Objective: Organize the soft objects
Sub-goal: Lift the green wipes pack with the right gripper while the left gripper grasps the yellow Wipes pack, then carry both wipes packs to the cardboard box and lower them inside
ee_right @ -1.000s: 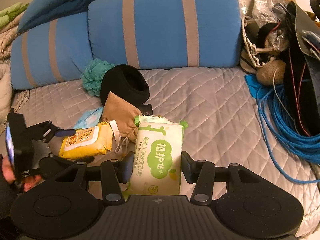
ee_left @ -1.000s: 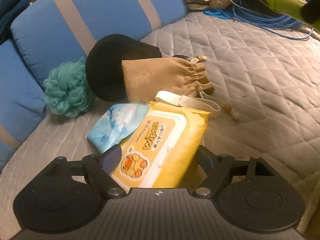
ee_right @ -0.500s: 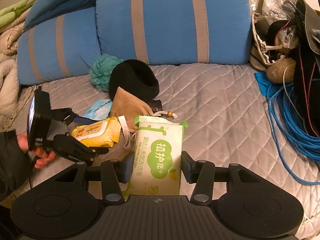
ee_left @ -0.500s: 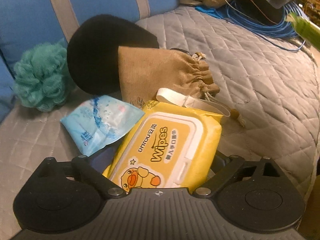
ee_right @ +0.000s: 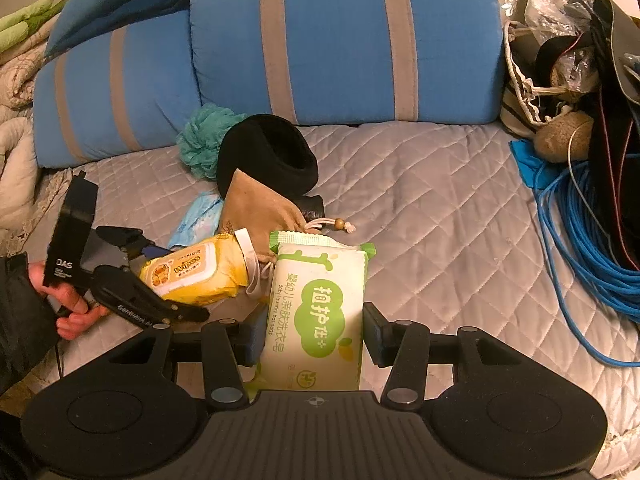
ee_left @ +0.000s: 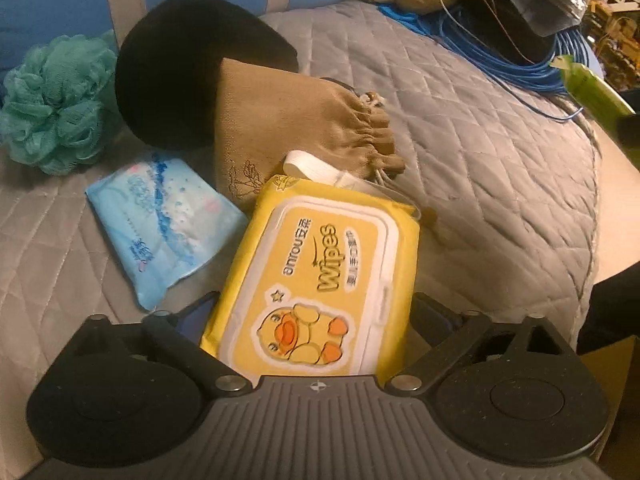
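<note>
A yellow wipes pack point(ee_left: 320, 280) lies on the grey quilted bed cover, against a tan drawstring pouch point(ee_left: 296, 120) and a light blue tissue pack point(ee_left: 160, 216). My left gripper point(ee_left: 312, 308) straddles its near end. The jaws are closing, but the pads stand just off its sides. Behind are a black knit hat point(ee_left: 188, 64) and a teal bath pouf point(ee_left: 52, 104). My right gripper point(ee_right: 312, 340) is shut on a green-and-white laundry soap pack point(ee_right: 316, 312), held over the cover just right of the pile. The right wrist view shows the left gripper point(ee_right: 176, 280) around the wipes pack point(ee_right: 192, 272).
Blue cushions with grey stripes point(ee_right: 340, 40) line the back. A coil of blue cable point(ee_right: 592, 248) and a cluttered bag point(ee_right: 560, 60) fill the right side. Bare quilted cover point(ee_right: 440, 220) lies between pile and cable. A person's hand point(ee_right: 72, 308) holds the left gripper.
The left gripper tipped downward and came closer to the pile, setting the wipes pack on the cover, and its jaws spread off the pack. The right gripper stayed still with the soap pack.
</note>
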A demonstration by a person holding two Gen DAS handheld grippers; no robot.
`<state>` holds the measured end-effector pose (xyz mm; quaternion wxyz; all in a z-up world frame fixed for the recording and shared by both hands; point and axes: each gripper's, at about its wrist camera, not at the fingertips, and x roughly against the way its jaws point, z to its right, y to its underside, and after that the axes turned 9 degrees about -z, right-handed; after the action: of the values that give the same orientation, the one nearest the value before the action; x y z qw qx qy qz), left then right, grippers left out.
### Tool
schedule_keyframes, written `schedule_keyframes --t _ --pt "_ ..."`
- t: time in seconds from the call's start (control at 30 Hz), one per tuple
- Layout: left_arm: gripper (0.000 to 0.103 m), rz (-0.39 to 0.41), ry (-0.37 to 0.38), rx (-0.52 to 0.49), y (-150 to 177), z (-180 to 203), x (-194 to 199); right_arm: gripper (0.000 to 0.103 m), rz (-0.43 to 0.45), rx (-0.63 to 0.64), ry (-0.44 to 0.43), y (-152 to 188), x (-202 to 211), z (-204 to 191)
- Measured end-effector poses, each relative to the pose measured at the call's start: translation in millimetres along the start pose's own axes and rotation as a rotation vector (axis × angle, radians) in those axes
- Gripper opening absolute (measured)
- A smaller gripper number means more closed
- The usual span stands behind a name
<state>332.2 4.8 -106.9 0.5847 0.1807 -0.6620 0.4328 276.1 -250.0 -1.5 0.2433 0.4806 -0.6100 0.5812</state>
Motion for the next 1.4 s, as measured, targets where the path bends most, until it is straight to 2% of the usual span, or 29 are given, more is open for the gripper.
schedule_keyframes --t 0.27,0.3,0.57,0.77,1.0,1.4 --pt "0.067 0.013 -0.017 0.081 -2.5 -1.4 9.3 0.052 -0.027 0.004 0.011 -0.2 -8.5 -1.3" --pt "0.066 0.014 -0.024 0.089 -3.0 0.9 10.8 0.052 -0.030 0.007 0.013 -0.2 -9.5 -1.9" --pt "0.064 -0.012 -0.110 0.112 4.2 30.4 25.4 0.052 -0.043 0.032 0.021 4.8 -11.5 -5.5" --pt "0.064 0.029 -0.194 0.191 16.0 45.5 54.1 0.052 -0.048 0.002 0.005 6.2 -11.1 -3.8" --pt "0.064 0.073 -0.269 0.328 32.2 63.4 80.3 0.052 -0.061 0.030 -0.007 13.0 -11.5 -19.8" --pt "0.064 0.077 -0.316 0.407 74.8 101.5 113.3 0.052 -0.060 0.067 -0.024 39.9 4.6 -45.8"
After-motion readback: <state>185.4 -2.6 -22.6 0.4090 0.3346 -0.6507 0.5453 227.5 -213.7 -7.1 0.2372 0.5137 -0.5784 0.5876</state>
